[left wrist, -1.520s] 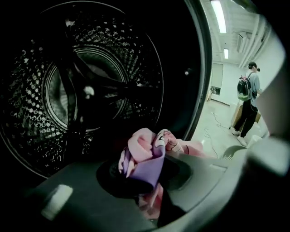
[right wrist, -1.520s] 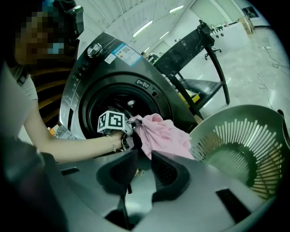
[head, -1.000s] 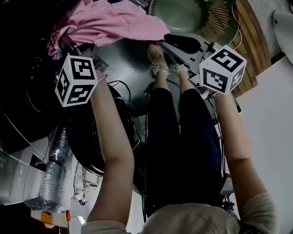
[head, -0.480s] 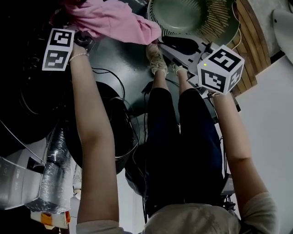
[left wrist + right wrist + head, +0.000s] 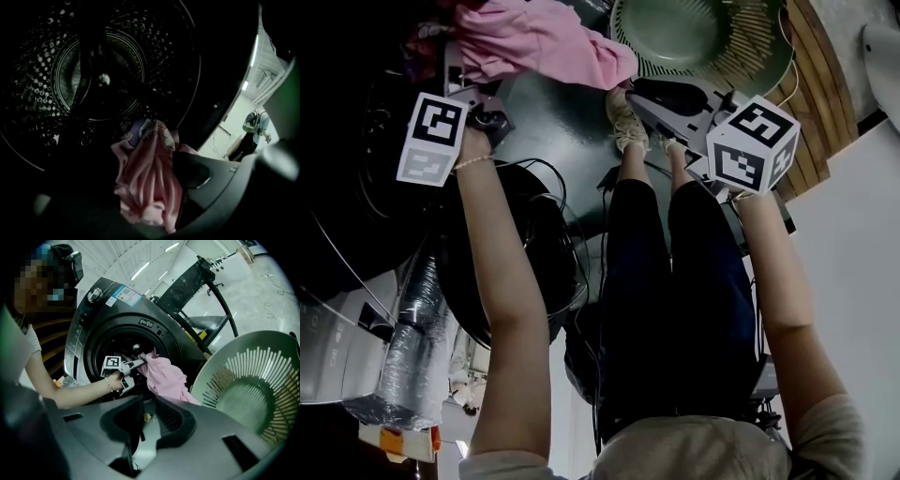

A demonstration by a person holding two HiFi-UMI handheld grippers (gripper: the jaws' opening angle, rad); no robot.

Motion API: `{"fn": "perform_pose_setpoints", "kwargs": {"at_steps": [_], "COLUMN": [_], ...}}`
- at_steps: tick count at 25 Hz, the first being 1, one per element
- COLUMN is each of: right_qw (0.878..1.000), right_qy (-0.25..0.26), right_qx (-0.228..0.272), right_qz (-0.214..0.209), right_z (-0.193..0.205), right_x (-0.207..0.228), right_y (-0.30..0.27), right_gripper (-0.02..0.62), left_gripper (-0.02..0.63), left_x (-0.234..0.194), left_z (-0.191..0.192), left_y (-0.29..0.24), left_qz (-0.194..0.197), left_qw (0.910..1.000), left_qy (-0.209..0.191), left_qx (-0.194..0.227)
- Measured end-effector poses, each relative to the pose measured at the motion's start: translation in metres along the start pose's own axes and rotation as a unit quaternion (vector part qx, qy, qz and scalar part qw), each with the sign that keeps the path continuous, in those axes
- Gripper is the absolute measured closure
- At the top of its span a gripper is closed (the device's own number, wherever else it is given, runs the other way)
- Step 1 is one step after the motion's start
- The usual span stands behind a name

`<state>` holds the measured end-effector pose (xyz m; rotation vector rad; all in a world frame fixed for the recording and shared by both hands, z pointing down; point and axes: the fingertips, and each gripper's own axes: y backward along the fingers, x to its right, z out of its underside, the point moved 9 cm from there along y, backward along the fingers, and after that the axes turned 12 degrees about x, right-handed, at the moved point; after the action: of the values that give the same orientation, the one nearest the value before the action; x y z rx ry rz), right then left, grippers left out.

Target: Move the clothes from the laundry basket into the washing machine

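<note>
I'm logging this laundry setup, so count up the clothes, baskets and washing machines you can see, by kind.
Pink garment: 1
Laundry basket: 1
Washing machine: 1
Total: 3

Pink garment point(image 5: 534, 42) — common to all views

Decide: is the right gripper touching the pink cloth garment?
Apart. The right gripper view shows the right gripper empty, well short of the pink cloth garment hanging from the mouth of the grey washing machine.
</note>
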<state>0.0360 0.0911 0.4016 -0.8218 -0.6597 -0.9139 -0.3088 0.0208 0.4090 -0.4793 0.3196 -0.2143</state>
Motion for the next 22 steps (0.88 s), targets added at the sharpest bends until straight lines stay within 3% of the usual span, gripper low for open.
{"fn": "perform_pose_setpoints", "kwargs": {"at_steps": [2,4,8,12,16,17,18,19,20,22], "right_qw": [1.000,1.000,1.000,1.000,1.000,1.000,1.000,1.000,1.000,1.000], "right_qy": [0.001,-0.004,-0.005,-0.011,-0.013,-0.014,-0.014,-0.015,-0.015,-0.016], "right_qx": [0.003,0.002,-0.008,-0.016,-0.018,-0.018,-0.018,-0.018,-0.017,-0.014], "right_qz": [0.000,0.001,-0.003,0.000,0.002,0.001,0.000,-0.001,-0.001,0.001], "right_z": [-0.001,0.002,0.004,0.012,0.016,0.016,0.016,0.016,0.016,0.013], "right_x": [-0.002,-0.003,-0.003,-0.003,-0.001,-0.001,-0.002,-0.003,-0.004,-0.004], "right_y": [-0.002,-0.006,-0.011,-0.011,-0.012,-0.013,-0.014,-0.015,-0.015,-0.015], "right_gripper": [0.505,0.505,0.505,0.506,0.506,0.506,0.508,0.509,0.514,0.518], "left_gripper": [0.253,0.253,0.207,0.206,0.214,0.250,0.328,0.457,0.521,0.535], "left_x": [0.009,0.018,0.040,0.038,0.039,0.039,0.036,0.033,0.031,0.030], "left_z": [0.019,0.044,0.097,0.118,0.124,0.124,0.120,0.114,0.104,0.078], "left_y": [0.014,0.027,0.020,-0.007,-0.019,-0.017,-0.014,-0.010,-0.005,0.002], "left_qz": [0.015,0.011,0.016,-0.005,-0.048,-0.056,-0.063,-0.065,-0.061,-0.048], "left_qw": [0.9997,0.9974,0.9864,0.9799,0.9702,0.9700,0.9724,0.9768,0.9815,0.9865], "left_qy": [0.000,-0.025,-0.056,-0.069,-0.133,-0.143,-0.143,-0.139,-0.134,-0.144], "left_qx": [-0.021,-0.066,-0.153,-0.187,-0.197,-0.189,-0.173,-0.150,-0.122,-0.063]}}
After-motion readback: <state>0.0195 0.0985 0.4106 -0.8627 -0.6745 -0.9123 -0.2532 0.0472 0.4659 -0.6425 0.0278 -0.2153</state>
